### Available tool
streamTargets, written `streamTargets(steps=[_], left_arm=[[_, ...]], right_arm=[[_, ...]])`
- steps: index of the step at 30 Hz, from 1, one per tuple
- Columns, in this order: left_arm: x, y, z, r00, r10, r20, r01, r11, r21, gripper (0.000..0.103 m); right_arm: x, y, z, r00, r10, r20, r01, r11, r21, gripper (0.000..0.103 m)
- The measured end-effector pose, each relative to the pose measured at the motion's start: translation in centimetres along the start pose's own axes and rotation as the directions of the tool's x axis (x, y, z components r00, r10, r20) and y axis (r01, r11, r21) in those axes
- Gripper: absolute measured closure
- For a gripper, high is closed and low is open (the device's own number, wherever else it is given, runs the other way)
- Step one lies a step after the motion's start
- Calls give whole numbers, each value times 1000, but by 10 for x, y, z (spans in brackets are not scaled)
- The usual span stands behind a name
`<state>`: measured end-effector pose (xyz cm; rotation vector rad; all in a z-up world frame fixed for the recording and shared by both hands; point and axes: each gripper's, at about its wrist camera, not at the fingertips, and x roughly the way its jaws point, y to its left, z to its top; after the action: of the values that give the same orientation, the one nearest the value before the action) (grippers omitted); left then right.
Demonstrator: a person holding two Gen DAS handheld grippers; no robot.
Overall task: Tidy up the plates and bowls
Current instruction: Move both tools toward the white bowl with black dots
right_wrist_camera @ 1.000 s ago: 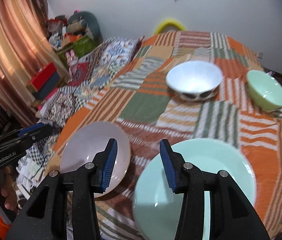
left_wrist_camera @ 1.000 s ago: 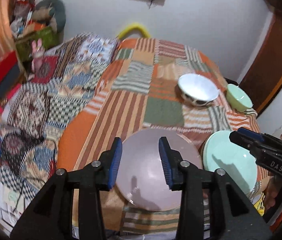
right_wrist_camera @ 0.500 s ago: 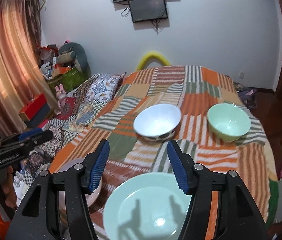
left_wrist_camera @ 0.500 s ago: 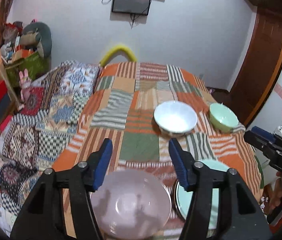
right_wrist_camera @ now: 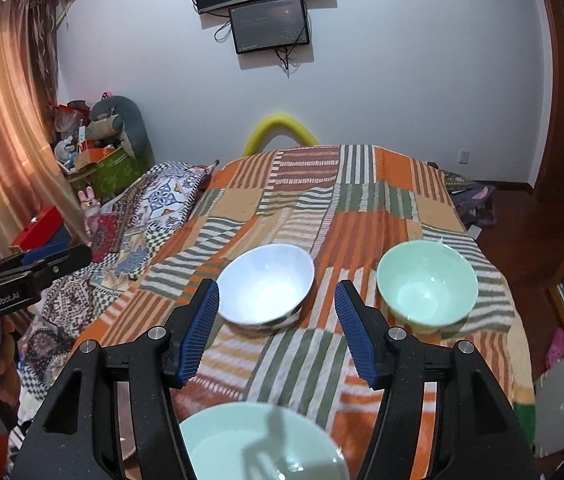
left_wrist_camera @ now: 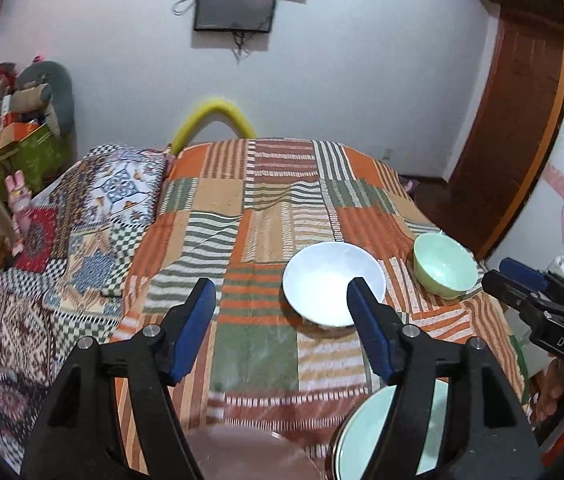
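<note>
Plates and bowls lie spread on the bed, on a patchwork bedspread [right_wrist_camera: 366,216] of orange, green and striped squares. A round white bowl with a dark pattern on its outside [right_wrist_camera: 265,285] stands near the middle, and a round pale green bowl [right_wrist_camera: 427,282] stands just beside it on its right; they do not touch. At the near edge lie a flat pale green plate [right_wrist_camera: 258,444] and, to its left, a pinkish plate [left_wrist_camera: 242,456], of which only a part shows. The left claw [left_wrist_camera: 282,328] has just been opening and now stands wide, with nothing between its blue pads. The right claw [right_wrist_camera: 276,328] has also just opened, about half way, and is empty too. Both hover above the bed and point toward the two bowls. I judge that no stacking is done yet, and the step in hand is an approach to the bowls. The next move probably calls for one claw to come down over a bowl's rim, one pad inside and one outside, before closing.
</note>
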<state>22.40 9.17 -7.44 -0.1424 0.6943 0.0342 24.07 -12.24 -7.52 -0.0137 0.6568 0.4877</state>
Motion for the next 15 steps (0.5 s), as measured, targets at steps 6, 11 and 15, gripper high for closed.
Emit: streamTargets(steps=[6, 11, 15], left_arm=[[47, -2, 12, 998, -30, -50, 30, 999, 15, 35], [95, -1, 15, 991, -34, -127, 38, 999, 33, 35], [135, 2, 13, 982, -10, -191, 21, 998, 51, 35]], right_arm=[[30, -11, 8, 999, 4, -40, -3, 1000, 13, 46], [65, -21, 8, 994, -45, -99, 45, 999, 2, 46], [87, -29, 7, 989, -41, -140, 43, 999, 15, 46]])
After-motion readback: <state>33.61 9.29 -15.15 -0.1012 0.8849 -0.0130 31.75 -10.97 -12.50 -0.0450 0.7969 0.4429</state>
